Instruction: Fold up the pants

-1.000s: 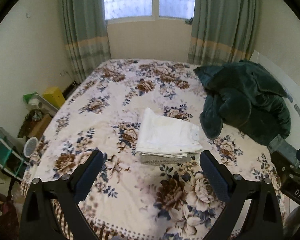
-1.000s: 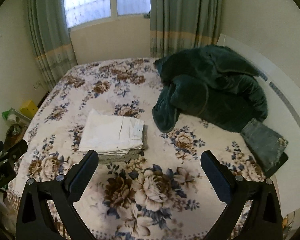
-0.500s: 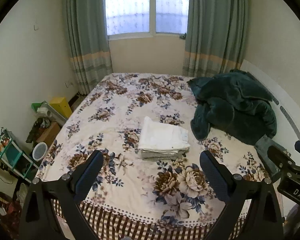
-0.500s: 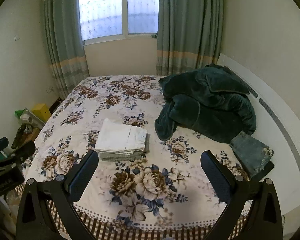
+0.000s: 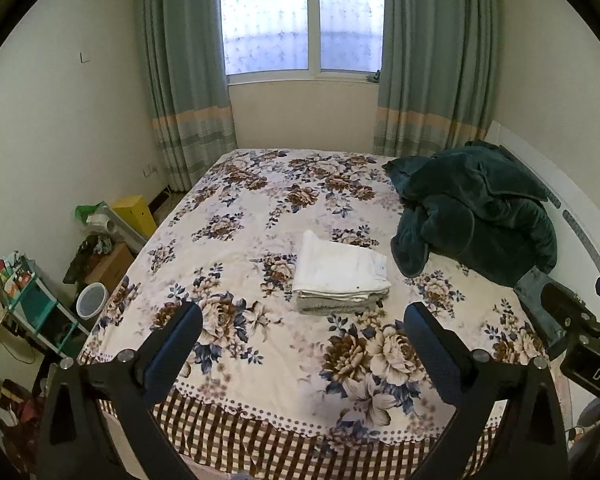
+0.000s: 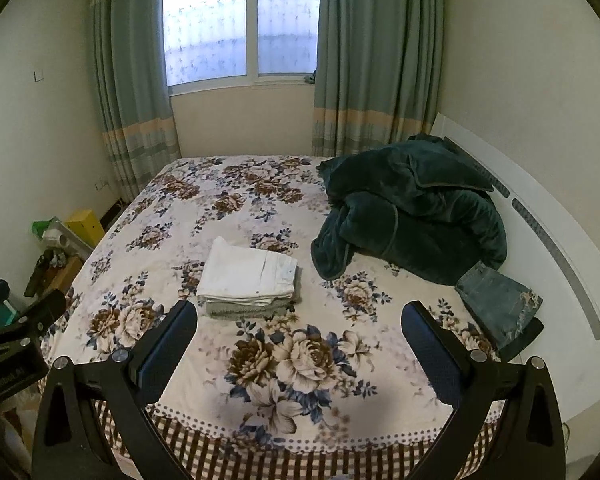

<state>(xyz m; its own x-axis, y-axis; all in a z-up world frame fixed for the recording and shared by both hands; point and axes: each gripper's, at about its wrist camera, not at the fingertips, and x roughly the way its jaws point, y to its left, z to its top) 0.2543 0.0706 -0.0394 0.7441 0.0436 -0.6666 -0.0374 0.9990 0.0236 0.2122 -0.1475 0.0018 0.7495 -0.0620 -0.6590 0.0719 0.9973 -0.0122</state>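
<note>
While the white folded pants point(image 5: 342, 270) are sitting stacked near the green blanket point(image 5: 476, 216), the left gripper point(image 5: 302, 326) and right gripper point(image 6: 299, 324) are hanging wide open and empty; they should be retreating without brushing that stack.

Folded pants point(image 5: 342, 276): on the bed point(image 5: 260, 216), ahead of the left gripper point(image 5: 303, 330) between its jaws; ahead of the right gripper's point(image 6: 300, 328) left jaw.
Grey folded garment point(image 6: 248, 309): under the pants, touching them.
Blanket heap point(image 6: 412, 208): on the bed, right of the pants, beyond the right jaw.
Jeans point(image 6: 498, 298): right of the right jaw, in front of the blanket, against the headboard point(image 6: 540, 216).
Window point(image 5: 300, 20): behind the bed.
Shelf clutter point(image 5: 32, 300): on the floor, left of the bed.
</note>
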